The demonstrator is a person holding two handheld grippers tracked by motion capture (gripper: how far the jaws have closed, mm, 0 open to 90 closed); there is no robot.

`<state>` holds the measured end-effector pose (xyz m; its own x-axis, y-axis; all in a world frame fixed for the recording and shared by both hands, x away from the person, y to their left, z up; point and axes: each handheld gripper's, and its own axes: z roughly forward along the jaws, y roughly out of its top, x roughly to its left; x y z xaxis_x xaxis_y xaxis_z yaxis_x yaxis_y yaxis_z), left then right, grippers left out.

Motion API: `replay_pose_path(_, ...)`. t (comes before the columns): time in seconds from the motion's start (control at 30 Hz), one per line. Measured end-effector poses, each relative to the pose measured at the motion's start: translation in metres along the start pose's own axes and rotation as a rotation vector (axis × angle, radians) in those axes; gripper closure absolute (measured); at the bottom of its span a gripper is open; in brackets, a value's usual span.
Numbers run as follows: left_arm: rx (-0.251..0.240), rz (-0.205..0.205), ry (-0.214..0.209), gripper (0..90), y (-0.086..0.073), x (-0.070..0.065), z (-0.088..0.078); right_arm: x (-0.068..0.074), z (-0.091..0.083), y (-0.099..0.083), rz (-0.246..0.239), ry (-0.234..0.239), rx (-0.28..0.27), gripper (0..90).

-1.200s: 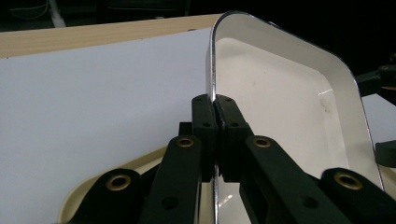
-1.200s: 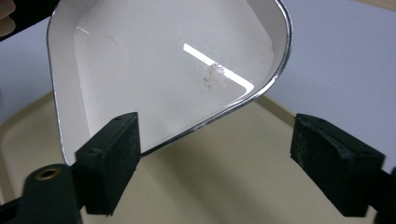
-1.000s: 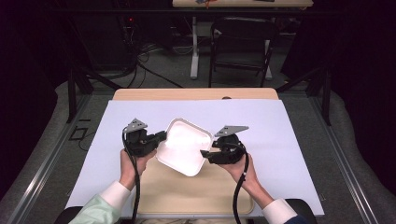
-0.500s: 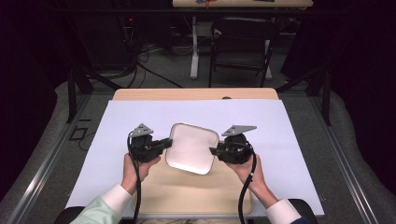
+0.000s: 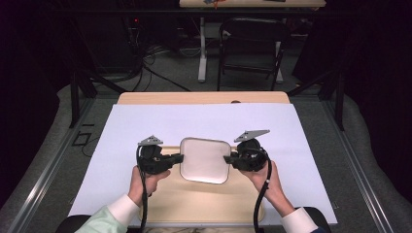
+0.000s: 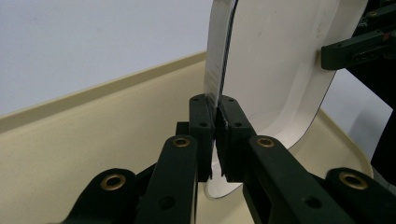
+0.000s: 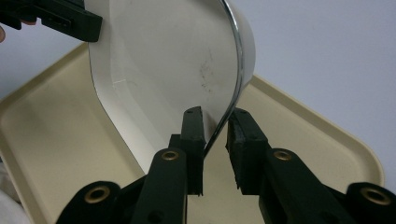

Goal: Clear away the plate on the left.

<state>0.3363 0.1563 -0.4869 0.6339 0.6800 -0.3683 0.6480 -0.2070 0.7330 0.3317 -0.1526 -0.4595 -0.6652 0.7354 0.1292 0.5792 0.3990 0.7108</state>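
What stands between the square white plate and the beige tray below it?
Nothing visible does. The square white plate hangs over bare beige tray, its left rim pinched by the left claw; the right claw straddles its right rim.

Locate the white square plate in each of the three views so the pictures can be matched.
High view: white plate at centre, over the beige tray, between the left gripper and right gripper.
Left gripper view: plate upper right, its rim clamped by the fingers.
Right gripper view: plate upper centre, its rim between the fingers.
Shared landmark: the beige tray.
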Motion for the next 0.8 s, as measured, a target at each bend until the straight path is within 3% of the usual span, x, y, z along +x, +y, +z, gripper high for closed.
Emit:
replay_pose_path(0.33,0.032,-0.061,-0.031,85.2,-0.0051,0.0025,-0.0016,0.0007,0.0000,0.0015,0.029,0.020,0.034,77.8)
replay_pose_path(0.8,0.057,-0.070,-0.027,84.9,-0.0097,0.0022,-0.0043,0.0010,0.0063,0.0034,0.042,0.034,0.082,78.3)
